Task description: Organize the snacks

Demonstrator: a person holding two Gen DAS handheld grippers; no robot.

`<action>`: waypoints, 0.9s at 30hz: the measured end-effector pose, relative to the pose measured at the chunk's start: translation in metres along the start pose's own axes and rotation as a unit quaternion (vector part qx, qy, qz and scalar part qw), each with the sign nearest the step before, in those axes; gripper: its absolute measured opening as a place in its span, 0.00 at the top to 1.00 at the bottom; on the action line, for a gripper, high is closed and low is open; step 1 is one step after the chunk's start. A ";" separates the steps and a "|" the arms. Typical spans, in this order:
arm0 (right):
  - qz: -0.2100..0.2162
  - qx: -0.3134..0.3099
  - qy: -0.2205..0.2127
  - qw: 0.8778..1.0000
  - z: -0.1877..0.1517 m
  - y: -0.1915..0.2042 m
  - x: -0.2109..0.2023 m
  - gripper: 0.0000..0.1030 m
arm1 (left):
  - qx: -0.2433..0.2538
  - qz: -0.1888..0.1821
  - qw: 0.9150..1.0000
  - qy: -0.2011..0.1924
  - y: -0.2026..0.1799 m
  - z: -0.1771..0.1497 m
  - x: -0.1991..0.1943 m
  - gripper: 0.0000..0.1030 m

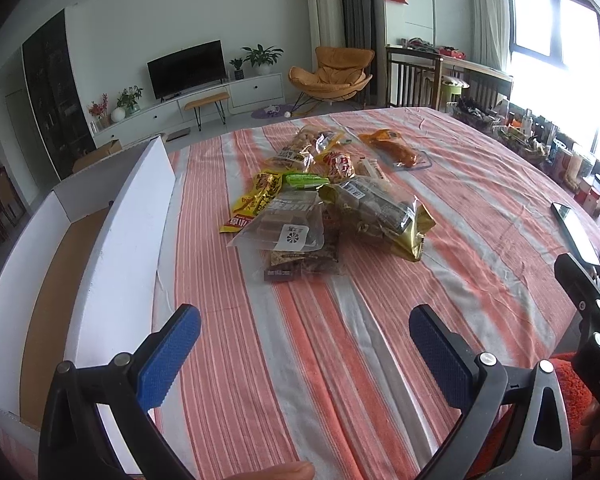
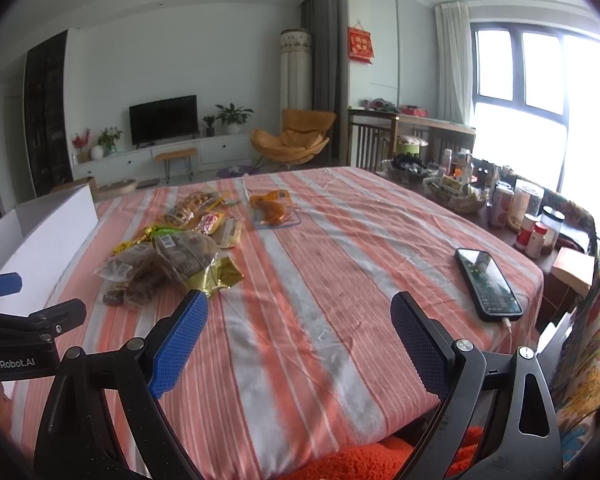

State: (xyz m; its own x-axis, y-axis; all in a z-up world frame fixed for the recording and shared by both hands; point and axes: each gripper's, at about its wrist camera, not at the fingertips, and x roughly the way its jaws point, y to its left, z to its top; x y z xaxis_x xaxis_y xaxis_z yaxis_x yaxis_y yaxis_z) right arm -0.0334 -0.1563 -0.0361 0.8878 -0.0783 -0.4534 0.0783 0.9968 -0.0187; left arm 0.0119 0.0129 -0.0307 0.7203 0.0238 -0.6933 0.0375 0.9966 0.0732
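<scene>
snack pile [image 1: 320, 208]: lower packets covered | cardboard box [image 1: 60, 264]: cut off left

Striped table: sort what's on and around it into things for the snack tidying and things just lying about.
For the job:
snack pile
orange packet
white box
left gripper, right gripper, both jaws open

Just lying about:
phone
jars and bottles
baskets

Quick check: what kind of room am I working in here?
Most likely a home living room: a TV on a low cabinet, an orange lounge chair, and a striped-cloth table holding snacks.
</scene>
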 end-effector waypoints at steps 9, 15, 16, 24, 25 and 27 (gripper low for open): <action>0.000 -0.004 0.000 1.000 -0.001 0.001 0.000 0.08 | -0.003 0.007 1.000 0.010 0.005 -0.003 0.004 0.00; 0.000 -0.004 0.001 1.000 -0.001 0.001 0.000 0.08 | 0.000 0.009 1.000 0.019 0.004 -0.004 0.007 0.00; 0.000 -0.004 0.001 1.000 -0.001 0.001 0.001 0.08 | 0.000 0.010 1.000 0.021 0.004 -0.005 0.008 0.00; 0.000 -0.004 0.001 1.000 -0.001 0.002 0.000 0.08 | 0.003 0.018 0.999 0.037 0.003 -0.007 0.017 0.00; 0.000 -0.004 0.001 1.000 -0.002 0.002 0.001 0.08 | 0.004 0.019 0.999 0.039 0.003 -0.007 0.017 0.00; -0.001 -0.004 0.001 1.000 -0.002 0.002 0.001 0.08 | 0.003 0.019 0.999 0.043 0.004 -0.008 0.019 0.00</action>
State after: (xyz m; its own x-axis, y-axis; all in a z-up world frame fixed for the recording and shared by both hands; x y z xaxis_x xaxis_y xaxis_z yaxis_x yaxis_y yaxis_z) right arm -0.0331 -0.1542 -0.0380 0.8864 -0.0793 -0.4561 0.0756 0.9968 -0.0265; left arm 0.0199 0.0180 -0.0490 0.6595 0.0694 -0.7484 0.0154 0.9943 0.1058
